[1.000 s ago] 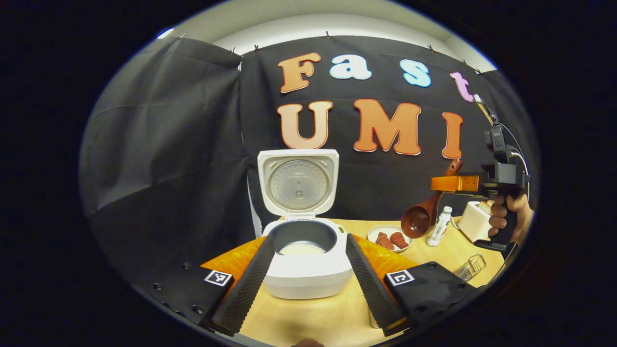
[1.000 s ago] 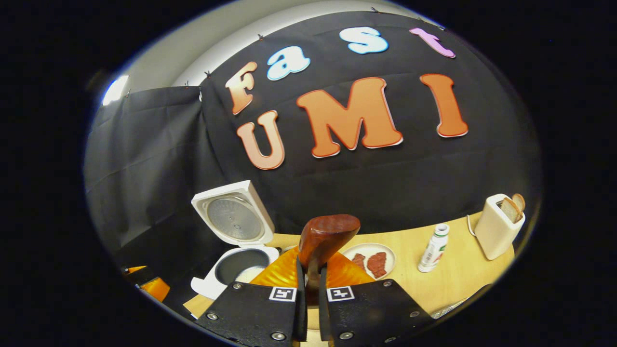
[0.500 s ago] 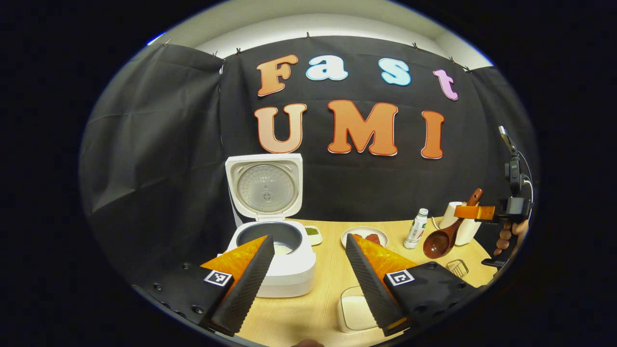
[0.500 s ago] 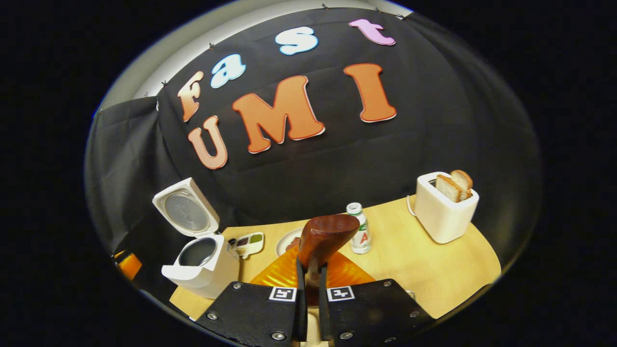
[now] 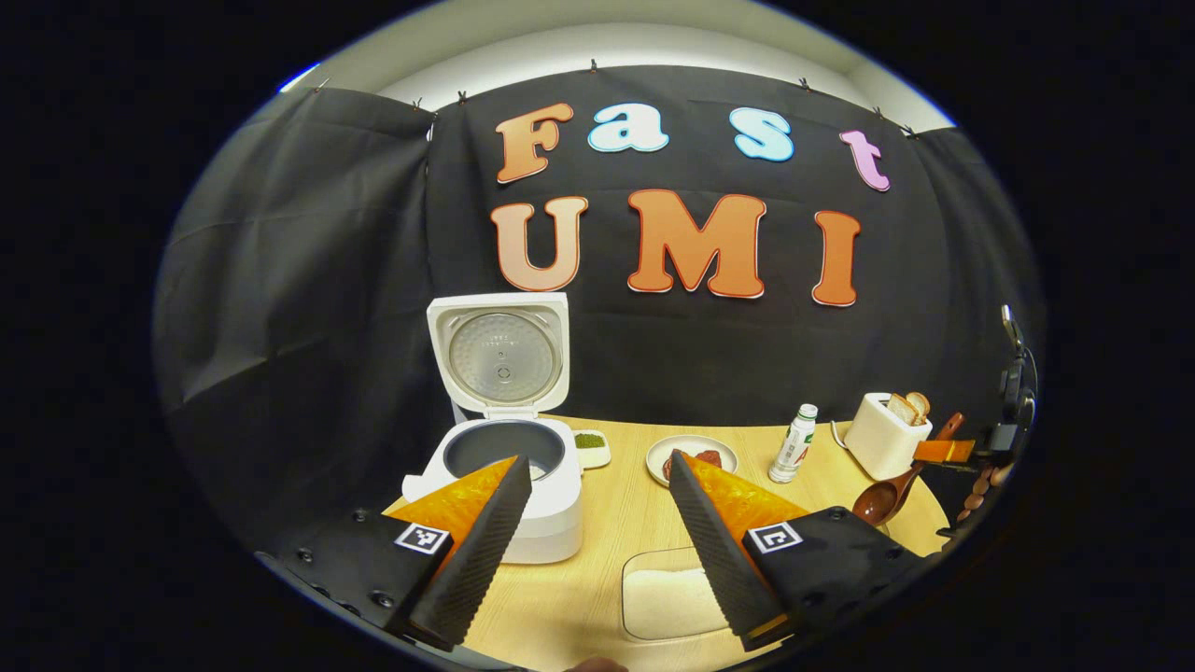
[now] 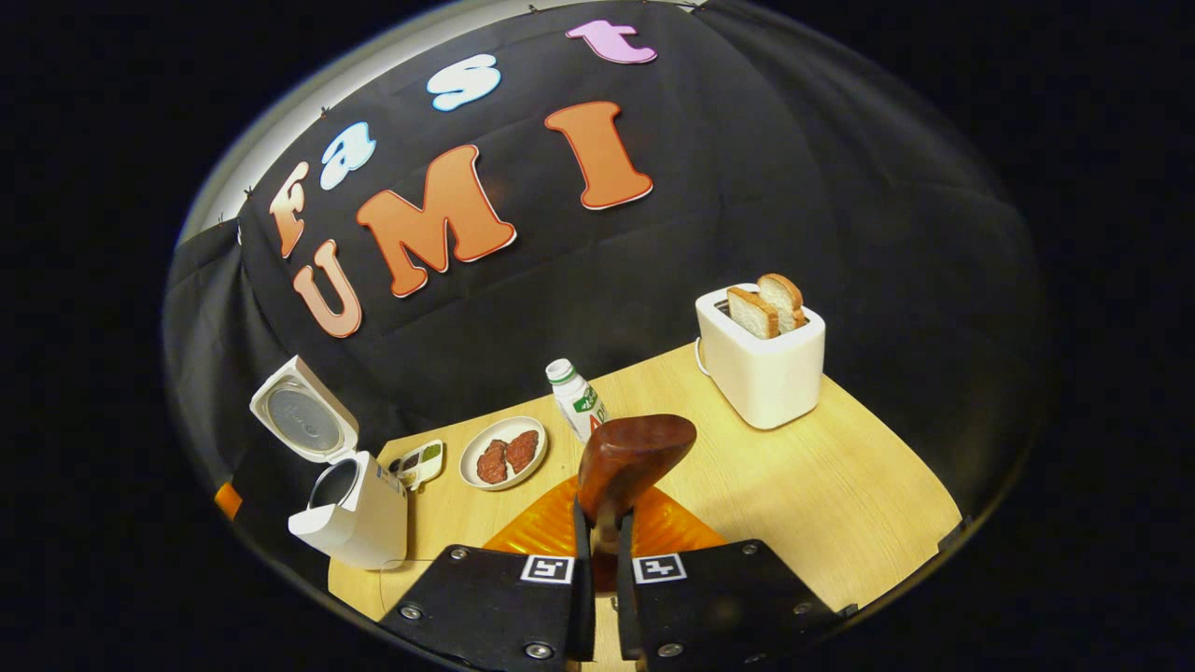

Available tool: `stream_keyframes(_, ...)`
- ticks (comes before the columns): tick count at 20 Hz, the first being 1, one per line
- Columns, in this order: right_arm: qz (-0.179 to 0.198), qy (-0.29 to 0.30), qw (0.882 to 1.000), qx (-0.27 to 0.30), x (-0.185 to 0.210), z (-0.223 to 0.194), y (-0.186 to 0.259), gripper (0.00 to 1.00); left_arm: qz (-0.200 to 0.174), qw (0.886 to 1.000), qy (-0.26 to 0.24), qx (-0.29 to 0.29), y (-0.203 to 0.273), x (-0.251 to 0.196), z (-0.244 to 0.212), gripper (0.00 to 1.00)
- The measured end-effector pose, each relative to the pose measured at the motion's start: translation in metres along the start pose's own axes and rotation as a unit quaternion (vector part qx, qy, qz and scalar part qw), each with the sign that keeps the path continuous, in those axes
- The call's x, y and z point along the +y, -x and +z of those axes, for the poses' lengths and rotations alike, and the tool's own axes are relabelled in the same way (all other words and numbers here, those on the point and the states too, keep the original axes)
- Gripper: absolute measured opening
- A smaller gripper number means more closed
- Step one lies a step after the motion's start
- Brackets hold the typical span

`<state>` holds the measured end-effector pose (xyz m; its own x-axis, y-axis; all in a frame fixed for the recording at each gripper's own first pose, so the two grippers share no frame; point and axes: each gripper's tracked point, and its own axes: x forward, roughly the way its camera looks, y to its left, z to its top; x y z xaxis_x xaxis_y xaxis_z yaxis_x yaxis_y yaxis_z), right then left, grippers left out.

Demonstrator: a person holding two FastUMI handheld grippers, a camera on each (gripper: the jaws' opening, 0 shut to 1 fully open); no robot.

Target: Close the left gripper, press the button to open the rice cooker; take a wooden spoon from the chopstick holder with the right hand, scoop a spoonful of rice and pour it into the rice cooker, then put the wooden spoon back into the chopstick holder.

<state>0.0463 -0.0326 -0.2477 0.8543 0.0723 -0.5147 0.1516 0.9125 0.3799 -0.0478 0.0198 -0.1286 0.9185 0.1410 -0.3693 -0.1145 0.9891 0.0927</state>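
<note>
Pinching the handle of the wooden spoon (image 6: 627, 459) between both fingers, right tongs (image 6: 597, 537) pressed tight on it, bowl of the spoon standing just above the fingertips in the right gripper view. Seen far off at the right edge of the left gripper view as well: right tongs (image 5: 945, 452) with spoon (image 5: 887, 495) hanging bowl-down over the desk's right edge, a hand (image 5: 982, 483) holding the rig behind.

Spread wide, left tongs (image 5: 590, 509), nothing between the fingers, hovering above the desk (image 5: 607, 541). Just past the left fingertip, rice cooker (image 5: 509, 476) with lid standing open and upright, dark inner pot exposed; contents too hidden to tell. Near the lower middle, between the fingers, a clear box of rice (image 5: 667, 593) lying on the desk.

Farther back on the desk: small dish with green contents (image 5: 590, 446) just right of the cooker, plate of reddish meat pieces (image 5: 693, 457), white bottle (image 5: 792, 443) upright, then white toaster (image 5: 882, 434) with bread slices sticking up.

From the right gripper view, same row: cooker (image 6: 350, 504) at far left, plate (image 6: 504, 453), bottle (image 6: 577, 399), toaster (image 6: 761, 350) at the back right.
</note>
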Motion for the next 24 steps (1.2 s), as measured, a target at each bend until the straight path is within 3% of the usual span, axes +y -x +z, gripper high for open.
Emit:
stream_keyframes(6, -0.009, -0.013, 1.0, 0.017, -0.029, -0.024, -0.014, 0.09, 0.036, 0.999, -0.007, -0.005, 0.017, -0.002, 0.005, 1.0)
stream_keyframes(16, 0.012, -0.044, 0.998, 0.048, -0.034, -0.067, -0.027, 0.13, 0.081, 0.997, -0.018, -0.01, 0.034, 0.013, 0.018, 1.0)
stream_keyframes(20, -0.008, -0.069, 0.997, 0.045, -0.041, -0.071, -0.034, 0.12, 0.076, 0.997, -0.015, -0.024, 0.01, 0.042, 0.043, 1.0)
stream_keyframes(24, -0.028, -0.083, 0.994, 0.063, -0.044, -0.077, -0.032, 0.2, 0.071, 0.997, 0.005, -0.036, -0.03, 0.087, 0.081, 1.0)
